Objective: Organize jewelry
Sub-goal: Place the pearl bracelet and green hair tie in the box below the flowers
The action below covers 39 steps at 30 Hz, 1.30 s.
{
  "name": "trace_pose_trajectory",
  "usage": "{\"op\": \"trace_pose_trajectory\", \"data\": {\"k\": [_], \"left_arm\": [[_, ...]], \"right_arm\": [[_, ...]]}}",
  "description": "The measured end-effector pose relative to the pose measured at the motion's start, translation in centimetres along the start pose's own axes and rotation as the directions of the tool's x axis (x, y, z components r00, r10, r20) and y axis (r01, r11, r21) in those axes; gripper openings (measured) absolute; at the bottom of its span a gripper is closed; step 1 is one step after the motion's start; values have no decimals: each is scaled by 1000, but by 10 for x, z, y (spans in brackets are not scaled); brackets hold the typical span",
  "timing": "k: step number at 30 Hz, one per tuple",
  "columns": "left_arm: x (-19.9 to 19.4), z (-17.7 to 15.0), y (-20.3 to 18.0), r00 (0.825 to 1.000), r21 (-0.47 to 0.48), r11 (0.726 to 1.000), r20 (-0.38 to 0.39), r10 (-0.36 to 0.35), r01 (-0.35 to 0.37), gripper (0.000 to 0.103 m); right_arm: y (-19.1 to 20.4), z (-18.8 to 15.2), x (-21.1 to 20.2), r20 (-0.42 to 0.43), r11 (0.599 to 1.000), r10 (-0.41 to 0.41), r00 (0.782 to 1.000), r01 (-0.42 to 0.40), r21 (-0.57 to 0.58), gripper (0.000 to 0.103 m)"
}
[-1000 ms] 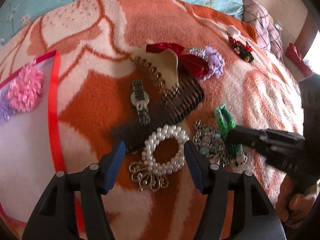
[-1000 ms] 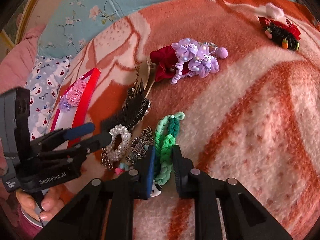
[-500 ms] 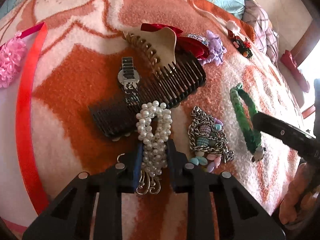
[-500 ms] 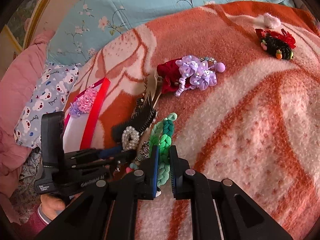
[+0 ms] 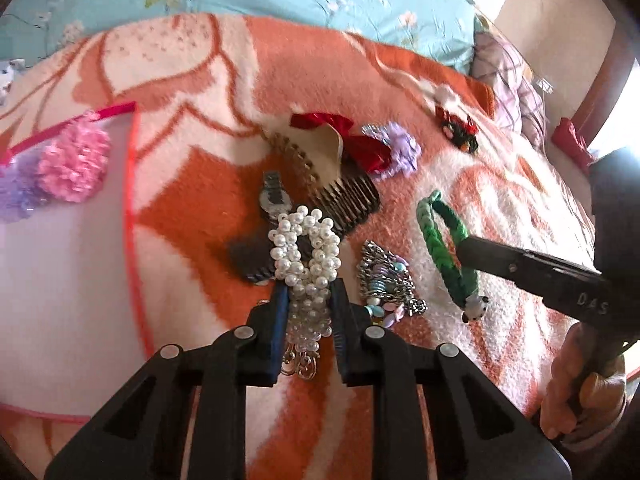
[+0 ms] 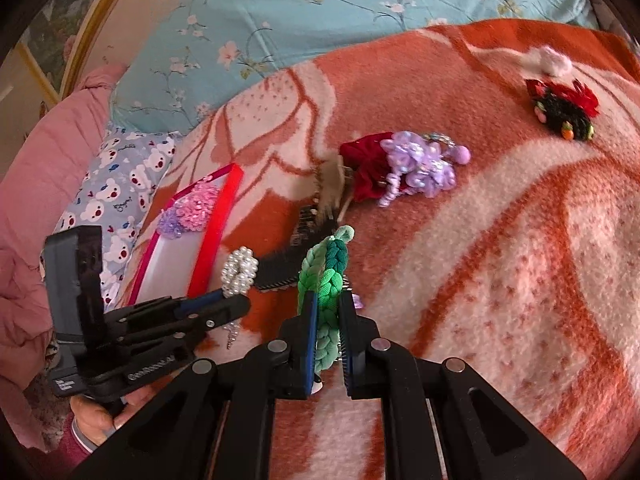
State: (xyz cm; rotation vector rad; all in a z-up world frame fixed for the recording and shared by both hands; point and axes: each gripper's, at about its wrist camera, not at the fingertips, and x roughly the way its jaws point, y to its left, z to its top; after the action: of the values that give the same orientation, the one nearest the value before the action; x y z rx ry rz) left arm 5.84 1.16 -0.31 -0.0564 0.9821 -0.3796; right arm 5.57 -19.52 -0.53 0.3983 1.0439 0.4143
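Observation:
My left gripper (image 5: pixel 309 300) is shut on a white pearl bracelet (image 5: pixel 306 250) with a gold ornament and holds it above the blanket; it also shows in the right wrist view (image 6: pixel 239 272). My right gripper (image 6: pixel 329 312) is shut on a green braided hair tie (image 6: pixel 325 280), lifted off the blanket; the tie (image 5: pixel 440 240) with its small panda charm hangs from that gripper in the left wrist view. A red-rimmed white tray (image 5: pixel 130 216) lies at the left and holds a pink flower (image 5: pixel 74 166) and a purple one.
On the orange and white blanket (image 5: pixel 224 80) lie a wristwatch (image 5: pixel 274 196), a dark comb (image 5: pixel 352 200), a beige claw clip (image 5: pixel 320 148), a red bow (image 5: pixel 360 144), a purple flower piece (image 5: pixel 402 152), a chain with beads (image 5: pixel 384 280) and a black and red hair tie (image 5: pixel 460 132).
Both grippers have lifted with their pieces and pulled back from the pile. One second ago the left gripper stood open around the pearl bracelet; it has since shut on it.

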Motion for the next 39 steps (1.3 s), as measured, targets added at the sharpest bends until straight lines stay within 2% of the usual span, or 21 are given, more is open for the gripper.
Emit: {"op": "trace_pose_trajectory", "data": {"k": [11,22,32,39], "left_arm": [[-48,-3,54,993,-111,991,82,87,-78,18],[-71,-17,124,976,-228,958,92,197,-172,18],[-80,-18,172,961,-296,929,95,260,-222,18],[-65,-10,196,958,-314,919,74,276,-240,18]], "right_arm": [[52,8,23,-27,994,70,997,-72,-77,9],[116,19,69,-70,972,161,985,-170,-160,10],[164,25,120,-119,956,199,973,-219,-193,10],[182,33,157,-136,955,198,971,-222,-194,10]]}}
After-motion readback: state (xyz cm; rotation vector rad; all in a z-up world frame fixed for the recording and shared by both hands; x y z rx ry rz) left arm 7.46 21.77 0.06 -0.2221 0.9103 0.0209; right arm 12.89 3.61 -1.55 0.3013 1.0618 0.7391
